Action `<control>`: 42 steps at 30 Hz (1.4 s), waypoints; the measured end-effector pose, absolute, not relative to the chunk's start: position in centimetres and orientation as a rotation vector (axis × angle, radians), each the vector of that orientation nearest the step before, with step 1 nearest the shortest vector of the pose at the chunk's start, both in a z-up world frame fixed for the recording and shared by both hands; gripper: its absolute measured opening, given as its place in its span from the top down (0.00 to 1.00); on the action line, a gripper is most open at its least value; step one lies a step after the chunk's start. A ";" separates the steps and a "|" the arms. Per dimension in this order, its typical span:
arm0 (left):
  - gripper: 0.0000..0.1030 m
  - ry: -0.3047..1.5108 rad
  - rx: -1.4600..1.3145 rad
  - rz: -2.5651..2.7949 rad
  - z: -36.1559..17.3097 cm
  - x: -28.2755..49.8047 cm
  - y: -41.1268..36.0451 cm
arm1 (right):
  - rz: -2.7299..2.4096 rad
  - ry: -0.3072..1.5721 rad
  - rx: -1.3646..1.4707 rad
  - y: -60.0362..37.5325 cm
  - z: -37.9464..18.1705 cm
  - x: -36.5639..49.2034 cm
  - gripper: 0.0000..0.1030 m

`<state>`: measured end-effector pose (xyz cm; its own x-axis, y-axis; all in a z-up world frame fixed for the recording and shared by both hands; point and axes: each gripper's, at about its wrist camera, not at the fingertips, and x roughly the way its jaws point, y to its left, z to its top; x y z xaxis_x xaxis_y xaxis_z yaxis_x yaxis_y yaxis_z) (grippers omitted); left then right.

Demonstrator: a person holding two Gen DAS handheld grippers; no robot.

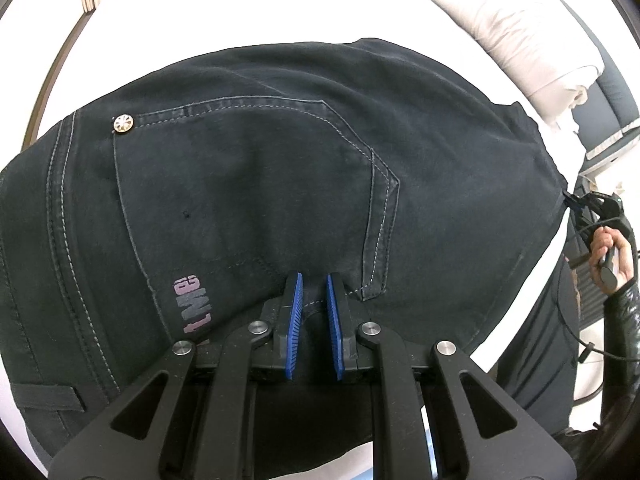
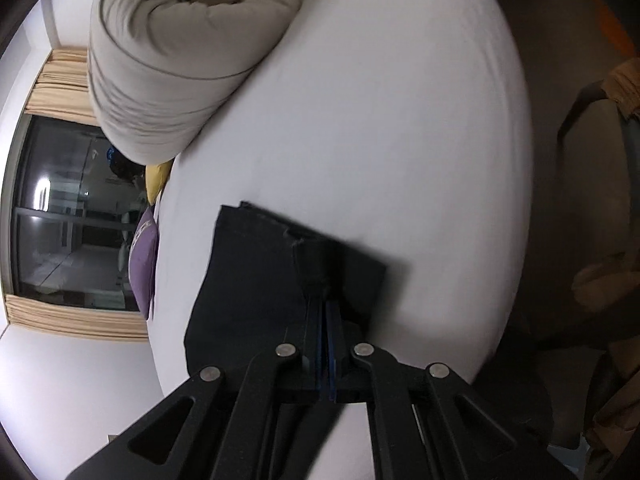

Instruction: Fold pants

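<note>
Your pants (image 1: 248, 184) are dark denim with pale stitching, a back pocket, a metal rivet (image 1: 123, 124) and faded pink lettering, spread across the white bed (image 1: 280, 4). They lie right under your left gripper (image 1: 313, 280), whose blue pads pinch a small fold of cloth near the pocket. Your right gripper (image 2: 323, 300) is clamped on a hem end of the pants, over the bed near the rolled duvet (image 2: 168, 56).
</note>
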<state>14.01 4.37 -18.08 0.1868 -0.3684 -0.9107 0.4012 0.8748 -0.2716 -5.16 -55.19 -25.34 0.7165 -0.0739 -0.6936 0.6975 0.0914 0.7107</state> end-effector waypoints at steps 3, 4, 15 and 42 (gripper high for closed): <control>0.88 1.272 0.035 -0.539 -17.9 13.9 4.4 | -0.644 0.555 1.351 -55.4 -25.1 -4.9 0.98; 0.88 1.271 0.034 -0.537 -17.9 13.8 4.4 | -0.661 0.554 1.345 -55.2 -25.0 -5.4 0.98; 0.88 1.229 0.040 -0.513 -17.1 11.8 4.1 | -0.739 0.580 1.260 -53.0 -23.4 -6.4 0.98; 0.88 1.152 -0.039 -0.479 -16.3 10.0 5.3 | -0.143 0.908 1.366 -36.6 -24.8 -0.6 0.48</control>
